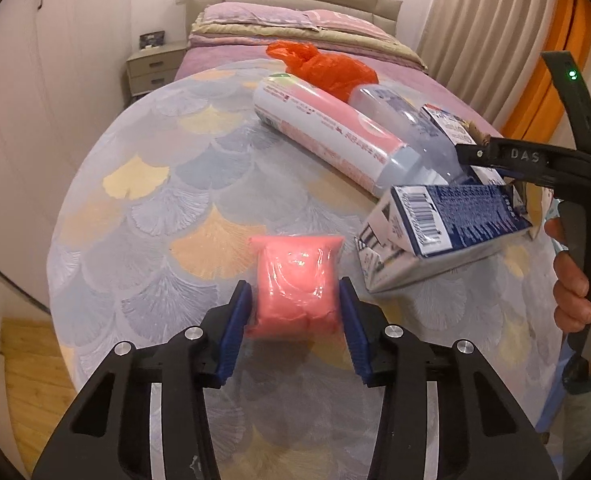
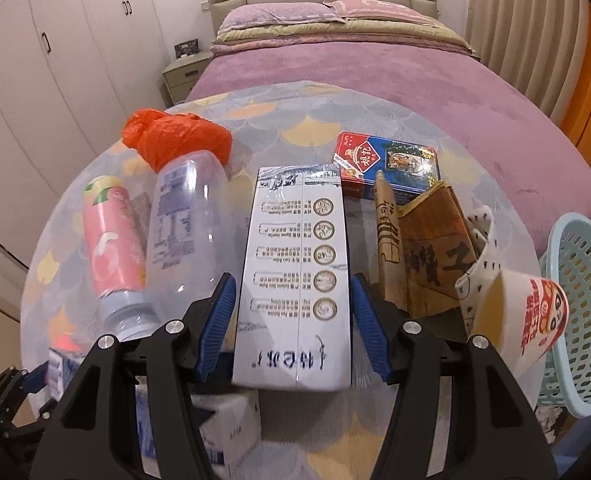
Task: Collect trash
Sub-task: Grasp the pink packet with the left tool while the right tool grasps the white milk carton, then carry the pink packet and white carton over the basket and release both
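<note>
In the left wrist view my left gripper (image 1: 295, 298) is shut on a pink plastic-wrapped packet (image 1: 297, 286), its blue pads pressing both sides, just above the table. My right gripper (image 2: 293, 300) is shut on a white and blue carton (image 2: 295, 280) and holds it lifted; the same carton (image 1: 447, 228) shows in the left wrist view with the right gripper's arm above it. On the round table (image 1: 155, 208) lie a pink bottle (image 1: 327, 136), a clear bottle (image 1: 411, 132) and an orange plastic bag (image 1: 327, 66).
In the right wrist view a red and blue box (image 2: 387, 164), brown paper packaging (image 2: 423, 256), a patterned paper cup (image 2: 479, 252) and a red-printed noodle cup (image 2: 523, 320) lie at the right. A light blue mesh basket (image 2: 579, 312) stands off the table's right edge. A bed lies behind.
</note>
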`<state>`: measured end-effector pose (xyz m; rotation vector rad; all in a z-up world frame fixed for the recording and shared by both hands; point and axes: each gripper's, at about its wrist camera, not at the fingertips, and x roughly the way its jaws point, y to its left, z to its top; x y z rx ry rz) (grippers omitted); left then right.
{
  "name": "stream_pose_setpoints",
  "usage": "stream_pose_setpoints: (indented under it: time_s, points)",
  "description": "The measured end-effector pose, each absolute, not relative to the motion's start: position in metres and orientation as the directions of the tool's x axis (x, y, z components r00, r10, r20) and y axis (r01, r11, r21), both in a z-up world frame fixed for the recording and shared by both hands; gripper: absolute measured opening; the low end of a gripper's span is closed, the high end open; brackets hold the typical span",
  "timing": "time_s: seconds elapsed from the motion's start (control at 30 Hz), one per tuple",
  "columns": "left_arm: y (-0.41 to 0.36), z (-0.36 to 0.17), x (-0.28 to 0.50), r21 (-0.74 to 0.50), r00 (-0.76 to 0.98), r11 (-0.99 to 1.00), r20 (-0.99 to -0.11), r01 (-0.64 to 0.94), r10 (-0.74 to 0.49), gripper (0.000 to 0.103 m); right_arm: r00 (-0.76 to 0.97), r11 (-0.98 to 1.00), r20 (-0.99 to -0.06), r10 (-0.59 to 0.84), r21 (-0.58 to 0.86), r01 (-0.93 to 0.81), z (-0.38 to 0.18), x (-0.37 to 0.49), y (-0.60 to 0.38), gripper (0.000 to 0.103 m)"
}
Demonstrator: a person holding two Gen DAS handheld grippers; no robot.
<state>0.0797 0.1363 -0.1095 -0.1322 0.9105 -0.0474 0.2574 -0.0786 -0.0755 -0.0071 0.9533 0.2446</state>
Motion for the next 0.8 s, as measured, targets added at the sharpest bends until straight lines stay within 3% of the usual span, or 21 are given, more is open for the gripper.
stream_pose_setpoints:
  time_s: [0.43, 0.8]
  points:
    - [0.139, -0.1, 0.089, -0.133, 0.644, 0.991, -0.76, -0.023, -0.087, 0.039, 0.527, 0.969, -0.822, 0.214, 0.112, -0.22, -0.084, 0.283, -0.078, 0.052]
    - [0.134, -0.049, 0.09, -0.161, 0.745, 0.987, -0.658, 0.008, -0.114, 0.038, 0.614, 0.959, -0.737, 0.282, 0.188, -0.214, -0.044, 0.268, -0.102, 0.052]
